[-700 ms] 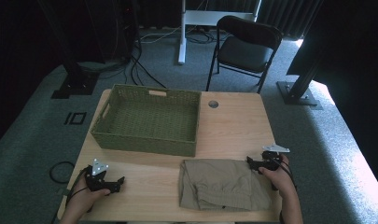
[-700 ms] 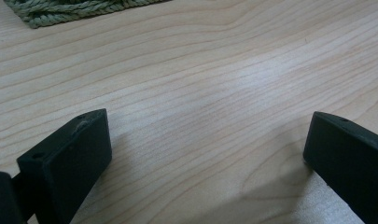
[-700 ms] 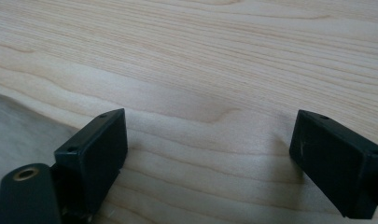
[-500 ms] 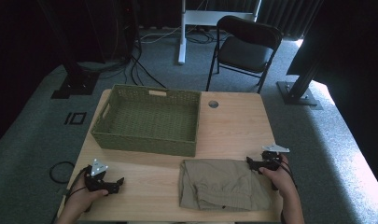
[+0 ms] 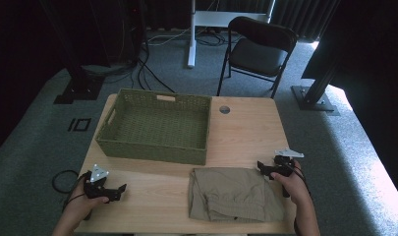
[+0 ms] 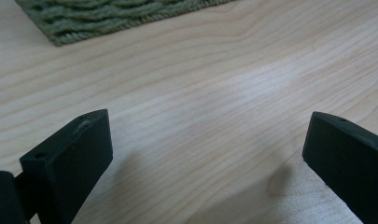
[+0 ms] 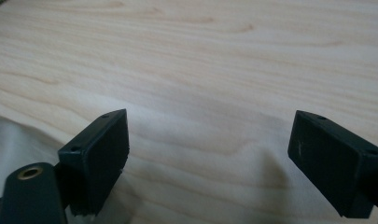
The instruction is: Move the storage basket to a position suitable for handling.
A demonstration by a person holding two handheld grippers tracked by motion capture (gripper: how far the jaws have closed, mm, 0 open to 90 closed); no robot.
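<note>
High view shows nothing moved over the last moment: both tongs still rest on the bench (image 5: 245,132), left tongs (image 5: 119,189) and right tongs (image 5: 261,166) both wide and empty. Folded cloth (image 5: 233,194) lies just beside the right tongs, before the basket (image 5: 155,125); likely work hasn't begun.

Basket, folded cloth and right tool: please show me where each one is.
basket (image 5: 152,150): high view, on its near woven wall.
folded cloth (image 5: 233,194): high view, on its middle.
right tool (image 5: 262,167): high view, between the tips of its open jaws.
</note>
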